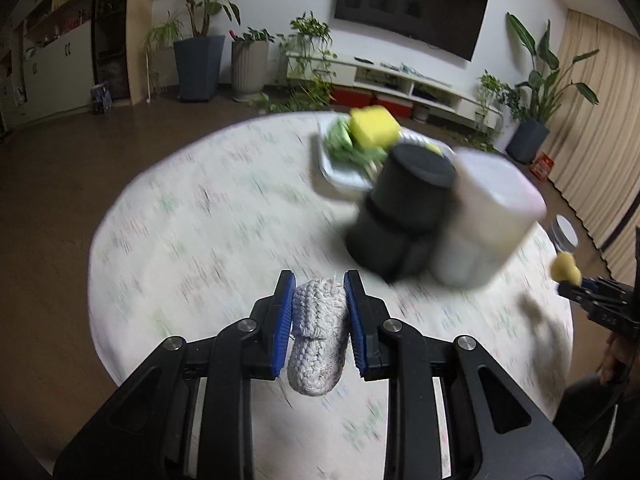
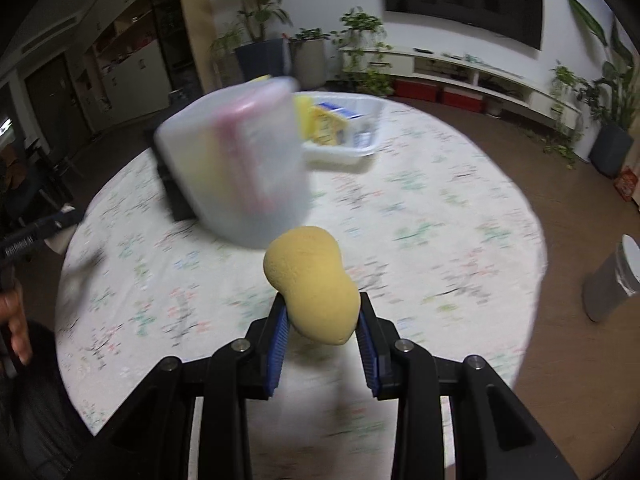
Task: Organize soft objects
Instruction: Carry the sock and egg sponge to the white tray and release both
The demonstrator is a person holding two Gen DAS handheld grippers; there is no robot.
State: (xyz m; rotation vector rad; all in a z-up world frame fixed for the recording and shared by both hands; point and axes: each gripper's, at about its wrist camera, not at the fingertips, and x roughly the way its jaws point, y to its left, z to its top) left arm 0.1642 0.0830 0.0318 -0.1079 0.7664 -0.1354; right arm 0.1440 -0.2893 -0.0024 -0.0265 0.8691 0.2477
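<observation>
A round table point(image 1: 192, 216), covered in a pale cloth printed with small coloured motifs, carries everything here, and its wide bare middle looks like the working space for sorting. Toward the far side sits a shallow white tray point(image 2: 362, 148) of thin plastic, probably the collecting place, since soft and boxed items already lie in it, among them a blocky yellow sponge point(image 1: 374, 128) and some green leafy stuff. Nearer stand two tall tubs, touching: a translucent white container point(image 2: 236, 164) with smooth walls and rounded corners, and a matte black container point(image 1: 400, 212) with a flat lid; both are blurred, so finer detail cannot be told. The left gripper point(image 1: 320, 320) is nearly closed, its blue ribbed pads pressing the sides of a grey knitted roll point(image 1: 318, 340), a coarse woven cylinder with a few loose threads, held clear above the cloth. The right gripper point(image 2: 322, 338) is likewise closed down on a yellow foam sponge point(image 2: 312, 284), peanut-shaped and finely pored, gripped at its lower lobe so the rest juts forward. Both holds look suited to carrying toward the tray.
</observation>
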